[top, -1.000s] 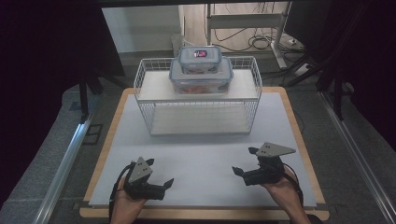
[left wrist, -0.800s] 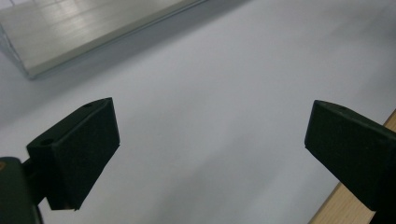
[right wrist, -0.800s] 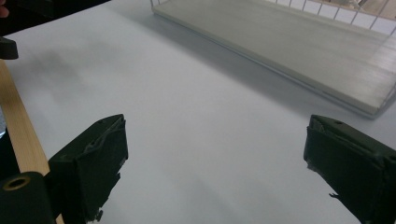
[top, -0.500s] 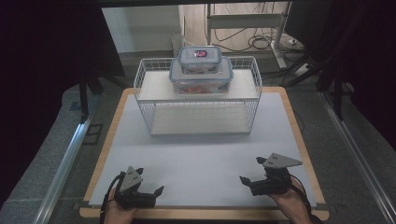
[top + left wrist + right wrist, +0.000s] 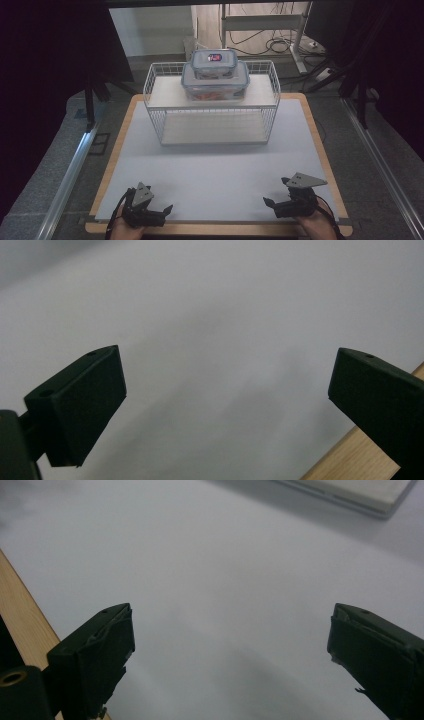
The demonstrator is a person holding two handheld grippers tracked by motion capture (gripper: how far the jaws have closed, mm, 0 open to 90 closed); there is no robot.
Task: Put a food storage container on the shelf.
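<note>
both resting low at the near edge of the white table mat (image 5: 215, 170): left gripper (image 5: 161, 211) and right gripper (image 5: 271, 204), jaws spread wide, clasping nothing. well apart, at the far side, two stacked clear lidded food containers (image 5: 215, 75) atop the white wire rack (image 5: 160, 125); small red-and-blue lid label (image 5: 215, 57) too small to read.

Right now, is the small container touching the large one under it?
Touching. The high view shows the small container stacked directly on the large container's lid, no gap, on the wire rack.
</note>
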